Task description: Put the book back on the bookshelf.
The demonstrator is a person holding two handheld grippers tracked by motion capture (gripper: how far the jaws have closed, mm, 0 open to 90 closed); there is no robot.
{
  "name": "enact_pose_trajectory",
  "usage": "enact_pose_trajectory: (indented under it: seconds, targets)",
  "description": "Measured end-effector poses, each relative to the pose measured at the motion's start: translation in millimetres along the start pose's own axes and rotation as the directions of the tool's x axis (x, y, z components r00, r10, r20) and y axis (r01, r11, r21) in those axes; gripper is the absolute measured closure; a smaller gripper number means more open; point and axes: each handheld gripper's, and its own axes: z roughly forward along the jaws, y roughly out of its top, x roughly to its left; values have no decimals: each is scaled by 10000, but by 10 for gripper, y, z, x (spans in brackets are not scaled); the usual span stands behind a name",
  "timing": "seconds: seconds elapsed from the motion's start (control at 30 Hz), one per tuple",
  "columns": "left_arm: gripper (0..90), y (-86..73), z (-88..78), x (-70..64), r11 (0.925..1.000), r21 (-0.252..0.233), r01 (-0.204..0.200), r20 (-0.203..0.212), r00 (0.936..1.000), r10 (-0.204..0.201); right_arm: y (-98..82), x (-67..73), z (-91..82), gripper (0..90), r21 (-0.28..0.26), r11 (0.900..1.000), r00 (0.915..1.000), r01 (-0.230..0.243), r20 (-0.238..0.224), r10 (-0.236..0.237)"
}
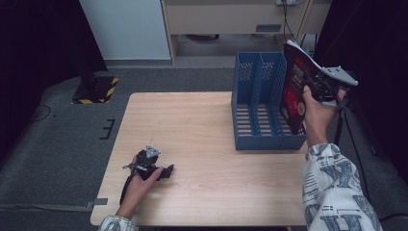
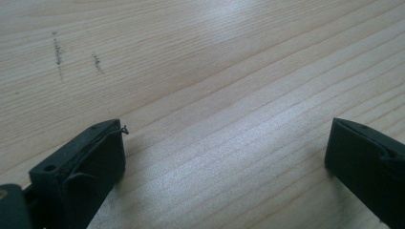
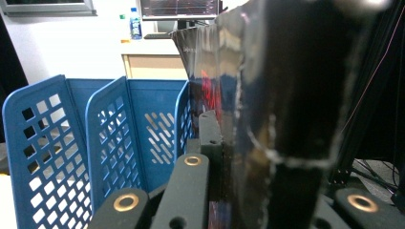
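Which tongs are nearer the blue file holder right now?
Right. The right tongs hold a book against the blue file holder's right end; the left tongs rest open on the table's near-left area.

- Book (image 1: 294,89), dark cover with red and white print, held upright in the right gripper (image 1: 321,87) above the right-hand compartment of the blue file rack (image 1: 255,103) at the table's (image 1: 192,144) right edge: the high view shows lettering in vertical rows and a round yellowish mark low on the cover, all too small and blurred to read.
- Same book (image 3: 267,95) in the right gripper view: glossy cover with reflections and a red patch; no characters legible.
- Bottle (image 3: 135,23) on the far counter: label present, unreadable.
- Monitor (image 3: 181,8) beside it: coloured traces, no readable text.
- Table surface (image 2: 215,71) in the left gripper view: dark scuff marks, no writing.
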Motion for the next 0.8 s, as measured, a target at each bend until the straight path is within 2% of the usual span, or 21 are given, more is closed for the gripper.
enact_pose_trajectory:
  seconds: [0.53, 0.8]
  targets:
    - [0, 0, 0, 0, 10000, 0, 3, 0, 10000, -3, -302, 51, 95, 871, 331, 9993, 9999, -148, -1, 149]
    - [0, 0, 0, 0, 10000, -1, 0, 6, 10000, 0, -340, 48, 104, 869, 446, 9988, 9997, -209, -142, 215]
